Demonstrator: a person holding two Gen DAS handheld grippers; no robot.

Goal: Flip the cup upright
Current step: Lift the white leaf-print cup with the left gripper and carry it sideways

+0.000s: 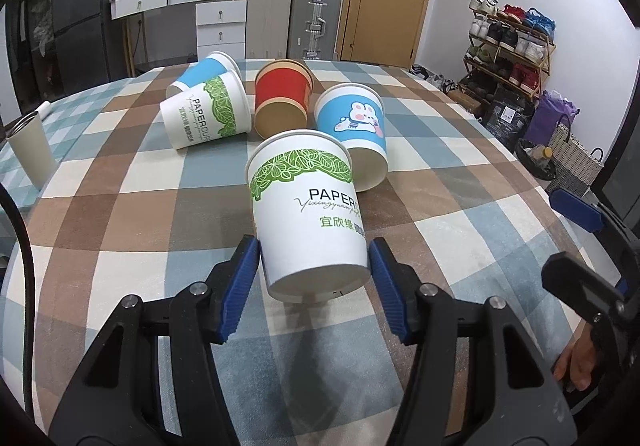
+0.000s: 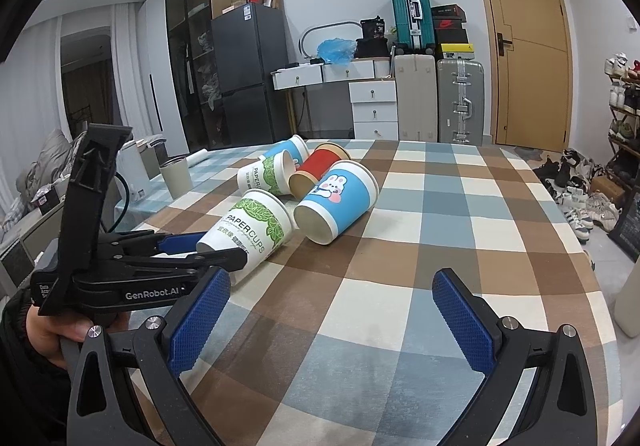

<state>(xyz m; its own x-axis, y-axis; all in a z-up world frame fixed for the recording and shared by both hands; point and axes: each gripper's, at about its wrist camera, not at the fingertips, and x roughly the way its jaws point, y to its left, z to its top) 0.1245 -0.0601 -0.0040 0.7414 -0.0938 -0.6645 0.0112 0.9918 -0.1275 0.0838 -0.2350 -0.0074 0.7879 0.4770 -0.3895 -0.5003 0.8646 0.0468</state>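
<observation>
A white paper cup with green leaf print (image 1: 308,206) lies tilted with its base toward me. My left gripper (image 1: 314,266) has its blue pads on either side of the cup's base and is shut on it; this also shows in the right wrist view (image 2: 248,230). Behind it lie on their sides a blue bunny cup (image 1: 354,126) (image 2: 338,198), a red cup (image 1: 282,98) (image 2: 318,170), a second leaf-print cup (image 1: 204,114) and a blue cup (image 1: 204,70). My right gripper (image 2: 330,310) is open and empty above the checked tablecloth (image 2: 420,214).
A grey tumbler (image 1: 30,150) (image 2: 176,176) stands upright at the table's left edge. The table's far edge faces drawers and suitcases (image 2: 460,102). A shoe rack (image 1: 508,42) stands to the right of the table.
</observation>
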